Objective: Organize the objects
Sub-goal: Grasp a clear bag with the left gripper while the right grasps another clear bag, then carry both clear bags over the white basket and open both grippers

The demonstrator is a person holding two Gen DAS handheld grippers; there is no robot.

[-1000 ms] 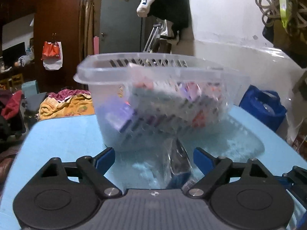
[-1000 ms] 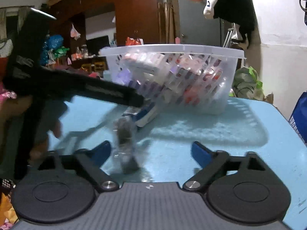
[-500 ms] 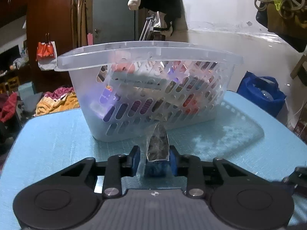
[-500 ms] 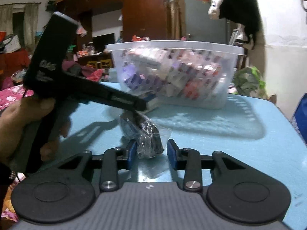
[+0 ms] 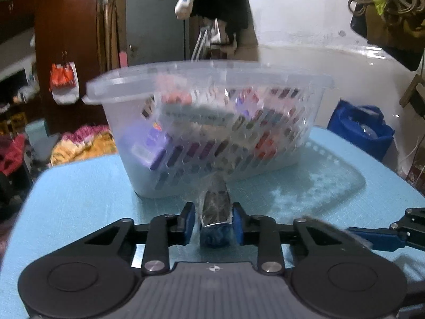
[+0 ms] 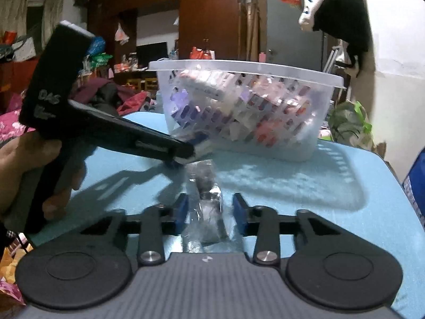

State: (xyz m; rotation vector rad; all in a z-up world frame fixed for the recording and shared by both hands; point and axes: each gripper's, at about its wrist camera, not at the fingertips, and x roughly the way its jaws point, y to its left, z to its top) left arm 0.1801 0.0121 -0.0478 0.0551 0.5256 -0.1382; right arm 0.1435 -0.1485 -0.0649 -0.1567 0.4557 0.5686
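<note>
A clear slotted plastic basket (image 5: 207,130) full of small coloured boxes stands on the light-blue table (image 5: 74,191); it also shows in the right wrist view (image 6: 244,111). My left gripper (image 5: 214,223) is shut on a dark item wrapped in clear plastic (image 5: 215,210), just in front of the basket. In the right wrist view the left gripper (image 6: 183,154) reaches in from the left and a clear-wrapped dark packet (image 6: 205,199) sits between the blue pads of my right gripper (image 6: 209,212). The pads (image 6: 181,210) stand slightly apart from it.
A blue bag (image 5: 364,130) sits beyond the table's right edge. Clothes and clutter (image 5: 79,143) lie past the left edge. A green bag (image 6: 348,125) is behind the basket. The right gripper's tip (image 5: 393,236) shows at the lower right of the left wrist view.
One second ago both grippers were open wide. The left closed on the wrapped item and stays shut. The right narrowed around the packet, then its pads parted a little.
</note>
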